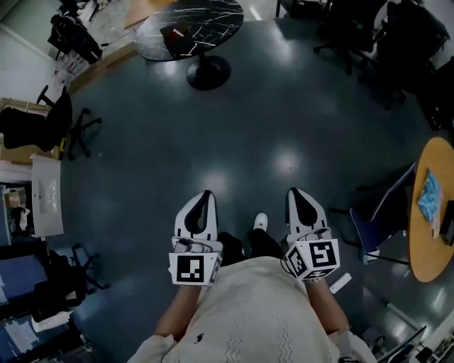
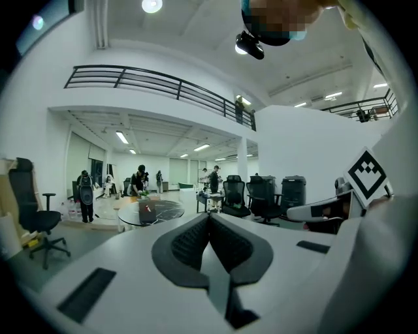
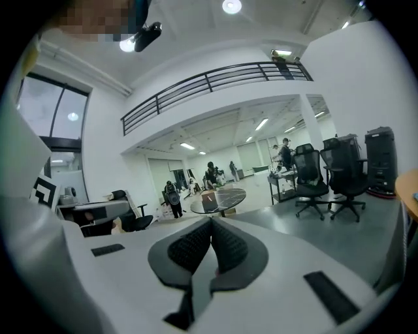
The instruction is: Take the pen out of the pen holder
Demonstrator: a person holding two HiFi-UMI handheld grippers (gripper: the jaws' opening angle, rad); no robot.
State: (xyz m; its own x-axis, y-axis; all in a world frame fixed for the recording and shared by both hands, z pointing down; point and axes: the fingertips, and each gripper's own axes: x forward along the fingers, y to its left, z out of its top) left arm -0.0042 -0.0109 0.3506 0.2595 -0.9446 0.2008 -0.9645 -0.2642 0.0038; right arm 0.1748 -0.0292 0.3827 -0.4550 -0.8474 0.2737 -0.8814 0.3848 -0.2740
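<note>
Head view looks down on a person standing on the dark floor (image 1: 284,127), with the left hand-held gripper (image 1: 205,195) and the right hand-held gripper (image 1: 294,192) held side by side close to the body. Each gripper view shows its jaws pressed together with nothing between them. I cannot make out the pen or its holder; a round black counter (image 1: 213,18) stands well ahead and a wooden counter (image 1: 424,234) lies to the right.

Round black tabletop (image 1: 191,28): white marble veining. Glossy floor (image 1: 284,120) around it: dark slate-blue. Left claw (image 1: 206,195) and right claw (image 1: 294,191), well below that tabletop: white shells, black ribbed pads. Left claw's marker cube (image 1: 191,269): black-and-white squares. Round wooden tabletop (image 1: 433,213), far right: orange.
</note>
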